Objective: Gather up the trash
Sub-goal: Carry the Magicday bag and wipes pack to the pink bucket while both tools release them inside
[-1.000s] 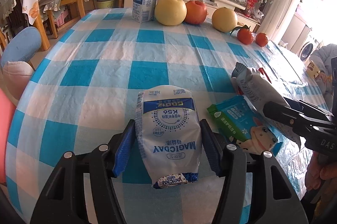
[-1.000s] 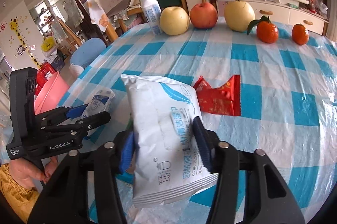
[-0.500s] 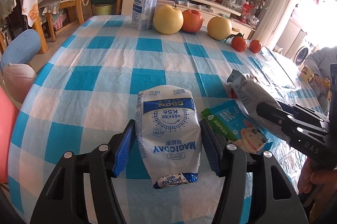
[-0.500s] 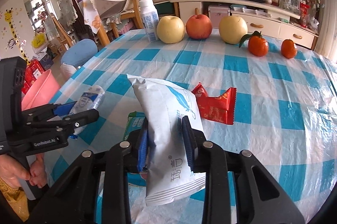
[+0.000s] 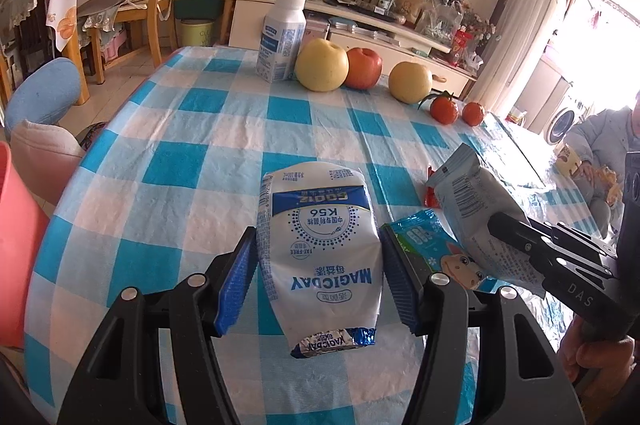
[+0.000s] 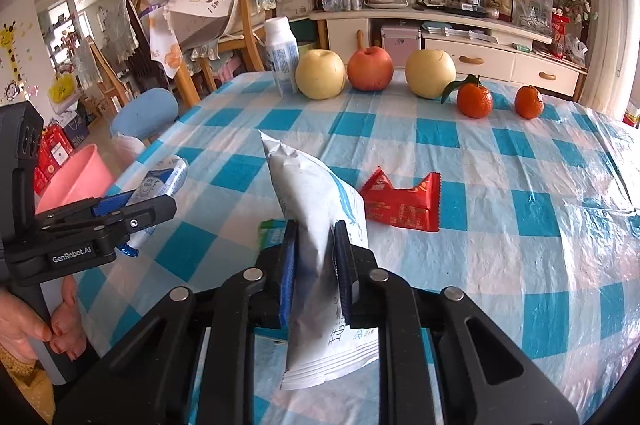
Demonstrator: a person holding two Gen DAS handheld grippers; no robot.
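- The left hand-held gripper (image 5: 318,281) grips a crumpled white-and-blue milk pouch (image 5: 320,257) between its blue pads, above the checked tabletop (image 5: 192,153)
- The right hand-held gripper (image 6: 316,265) has just been closing and now pinches a white wipes packet (image 6: 316,209), which stands upright and is squeezed narrow
- A red wrapper (image 6: 404,203) lies flat on the tabletop just right of the packet; a green packet (image 5: 430,249) lies under it
- A bottle (image 5: 282,39), apples and tangerines line the far edge
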